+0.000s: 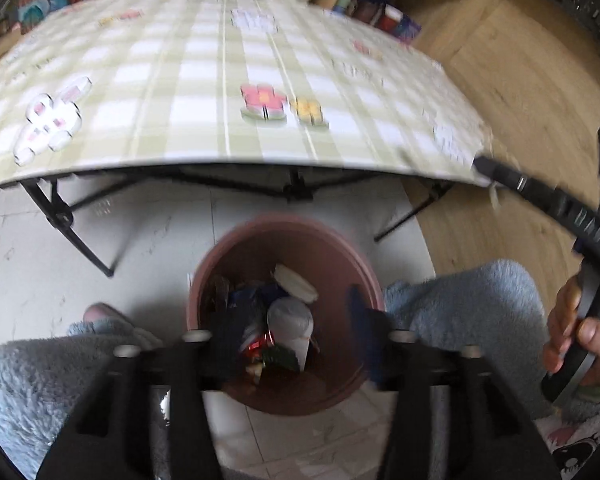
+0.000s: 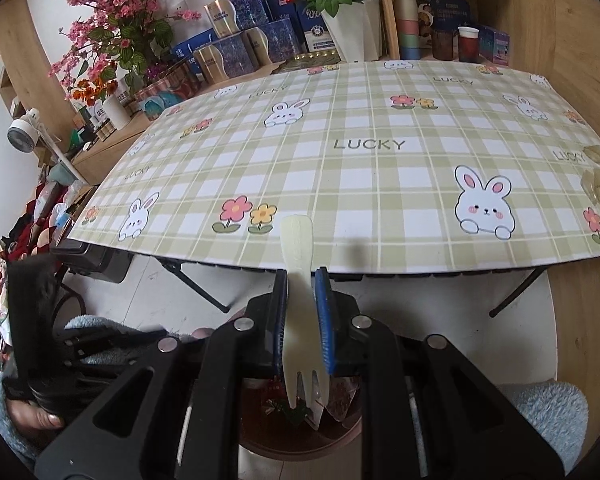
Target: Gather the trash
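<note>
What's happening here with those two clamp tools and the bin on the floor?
A person is clearing rubbish into a brown bin on the floor in front of a checked table. The right gripper is shut on a pale plastic fork, tines toward the camera, held above the bin. The left gripper hangs open and empty over the bin, which already holds a white cup, a lid and wrappers.

Black grippers (image 2: pixel 302 312) with blue pads (silver screws); seemingly fluffy blue trousers (image 1: pixel 460 304).
</note>
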Demonstrator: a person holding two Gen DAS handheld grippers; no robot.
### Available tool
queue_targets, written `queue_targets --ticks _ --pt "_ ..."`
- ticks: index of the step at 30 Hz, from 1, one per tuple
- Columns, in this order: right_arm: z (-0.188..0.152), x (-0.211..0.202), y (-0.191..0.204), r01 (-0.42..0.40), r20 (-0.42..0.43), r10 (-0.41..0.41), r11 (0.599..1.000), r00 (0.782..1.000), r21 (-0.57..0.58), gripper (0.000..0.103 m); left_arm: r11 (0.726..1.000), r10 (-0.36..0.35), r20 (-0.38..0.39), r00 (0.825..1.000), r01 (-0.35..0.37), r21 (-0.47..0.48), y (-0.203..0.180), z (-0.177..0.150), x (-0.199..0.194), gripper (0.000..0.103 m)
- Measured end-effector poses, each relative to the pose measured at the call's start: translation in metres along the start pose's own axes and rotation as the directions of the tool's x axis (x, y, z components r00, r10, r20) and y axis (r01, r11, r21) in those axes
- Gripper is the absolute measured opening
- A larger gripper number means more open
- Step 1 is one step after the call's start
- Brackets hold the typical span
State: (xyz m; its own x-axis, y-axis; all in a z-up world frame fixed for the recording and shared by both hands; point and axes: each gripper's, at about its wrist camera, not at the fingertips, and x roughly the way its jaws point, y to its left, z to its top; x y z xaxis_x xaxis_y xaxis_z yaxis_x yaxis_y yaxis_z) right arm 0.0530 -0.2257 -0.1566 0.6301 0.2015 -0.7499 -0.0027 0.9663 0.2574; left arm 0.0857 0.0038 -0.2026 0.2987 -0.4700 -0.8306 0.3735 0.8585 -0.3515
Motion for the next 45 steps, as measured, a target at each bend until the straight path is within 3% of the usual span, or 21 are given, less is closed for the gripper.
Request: queue_targets --ticks 4,8,13,21,33,39,42,43,44,45 --pt "-0.006 0.004 0.002 -0.002 -0.021 0.002 1.000 1.000 -0.009 0.018 0.999 0.029 0.100 0.995 -0.027 -0.019 0.001 0.007 -0.024 0.077" --pt "-0.015 0.011 0.005 -0.007 -0.048 0.006 1.000 0.999 -0.017 0.018 0.996 0.083 0.203 0.976 -0.072 -0.058 0.009 0.014 -0.050 0.091" --pt "-0.029 0.024 0.006 -0.022 -0.109 0.021 1.000 0.994 -0.006 0.018 0.982 0.171 0.287 0.943 -0.140 -0.124 0.023 0.020 -0.071 0.096" --pt "-0.049 0.047 0.004 -0.045 -0.209 0.049 0.999 0.977 0.021 0.018 0.965 0.234 0.284 0.930 -0.186 -0.185 0.038 0.015 -0.074 0.096" --pt "-0.054 0.068 0.007 -0.064 -0.285 0.068 0.998 0.956 0.023 0.020 0.953 0.290 0.257 0.922 -0.254 -0.165 0.038 0.011 -0.064 0.096" --pt "-0.047 0.062 0.003 -0.067 -0.257 0.075 0.997 0.963 0.037 0.048 0.948 0.310 0.254 0.916 -0.277 -0.158 0.036 0.013 -0.065 0.096" --pt "-0.033 0.046 0.004 -0.040 -0.189 0.040 0.999 0.981 0.004 0.076 0.945 0.322 0.260 0.910 -0.290 -0.154 0.034 0.014 -0.068 0.096" --pt "-0.026 0.038 0.004 -0.023 -0.156 0.021 1.000 0.988 -0.013 0.091 0.943 0.326 0.263 0.908 -0.295 -0.152 0.033 0.014 -0.069 0.096" --pt "-0.021 0.032 0.004 -0.011 -0.131 0.008 1.000 0.991 -0.024 0.097 0.942 0.332 0.268 0.904 -0.302 -0.149 0.032 0.016 -0.071 0.096" --pt "-0.013 0.023 0.005 0.009 -0.090 -0.013 0.999 0.996 -0.044 0.097 0.940 0.337 0.272 0.901 -0.307 -0.146 0.031 0.017 -0.073 0.096"
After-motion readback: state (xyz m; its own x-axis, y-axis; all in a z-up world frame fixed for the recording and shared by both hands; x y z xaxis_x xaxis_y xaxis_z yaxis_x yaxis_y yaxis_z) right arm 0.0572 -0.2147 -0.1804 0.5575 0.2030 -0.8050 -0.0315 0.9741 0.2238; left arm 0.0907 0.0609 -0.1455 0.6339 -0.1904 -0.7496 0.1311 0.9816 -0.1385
